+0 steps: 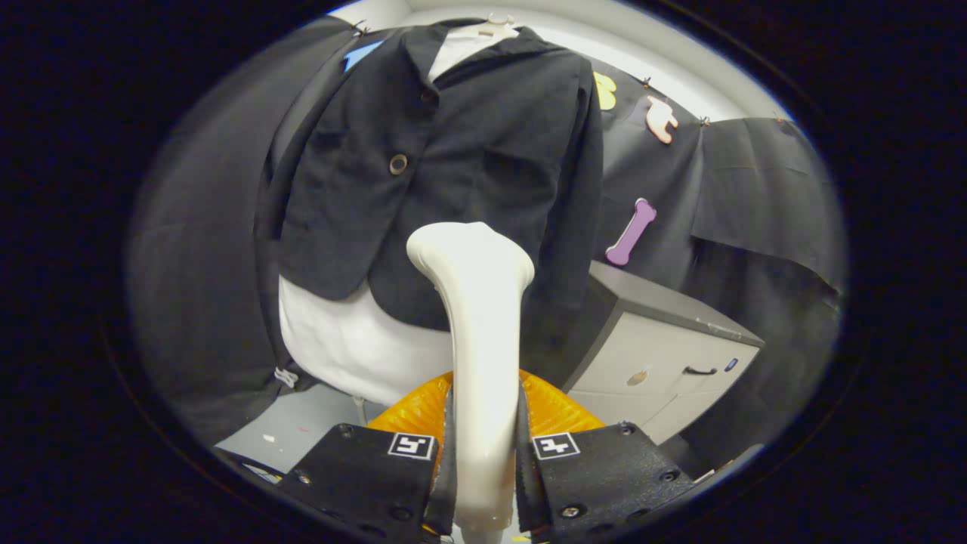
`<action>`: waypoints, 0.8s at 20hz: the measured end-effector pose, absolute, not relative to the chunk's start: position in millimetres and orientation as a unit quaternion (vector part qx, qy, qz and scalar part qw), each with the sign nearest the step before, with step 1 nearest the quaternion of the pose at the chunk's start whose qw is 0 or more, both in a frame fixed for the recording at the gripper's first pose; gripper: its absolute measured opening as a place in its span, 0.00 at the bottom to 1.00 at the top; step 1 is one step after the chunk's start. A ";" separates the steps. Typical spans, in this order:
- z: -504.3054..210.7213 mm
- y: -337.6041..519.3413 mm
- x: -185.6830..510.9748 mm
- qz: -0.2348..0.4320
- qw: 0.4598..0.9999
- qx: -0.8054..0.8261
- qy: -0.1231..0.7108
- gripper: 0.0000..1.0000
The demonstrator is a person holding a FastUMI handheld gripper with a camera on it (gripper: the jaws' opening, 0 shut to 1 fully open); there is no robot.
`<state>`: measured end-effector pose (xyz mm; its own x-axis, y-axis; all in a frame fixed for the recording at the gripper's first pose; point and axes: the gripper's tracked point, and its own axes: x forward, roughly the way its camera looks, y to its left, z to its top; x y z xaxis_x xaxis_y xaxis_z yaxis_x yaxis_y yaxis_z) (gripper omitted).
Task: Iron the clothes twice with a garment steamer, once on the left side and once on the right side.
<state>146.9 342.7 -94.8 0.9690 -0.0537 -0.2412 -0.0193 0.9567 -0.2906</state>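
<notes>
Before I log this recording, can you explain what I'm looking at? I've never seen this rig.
This is a hand-held two-finger gripper filmed by its own forward-looking fisheye camera. Its black jaws, at the bottom, are closed on the white garment steamer, both sides pressing its handle. Just beyond the steamer's head hangs a dark jacket over a white garment on a hanger. An orange object sits behind the handle, and a grey cabinet stands beside the clothes.
</notes>
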 end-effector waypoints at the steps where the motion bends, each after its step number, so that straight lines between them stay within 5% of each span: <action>1: -77.3 349.6 148.0 -0.004 0.985 -0.133 0.112 0.34; 16: 212.1 479.7 182.9 0.076 0.975 -0.048 -0.205 0.34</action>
<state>182.9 479.7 212.1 0.9045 0.1675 0.3923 -0.1282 0.9839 -0.1247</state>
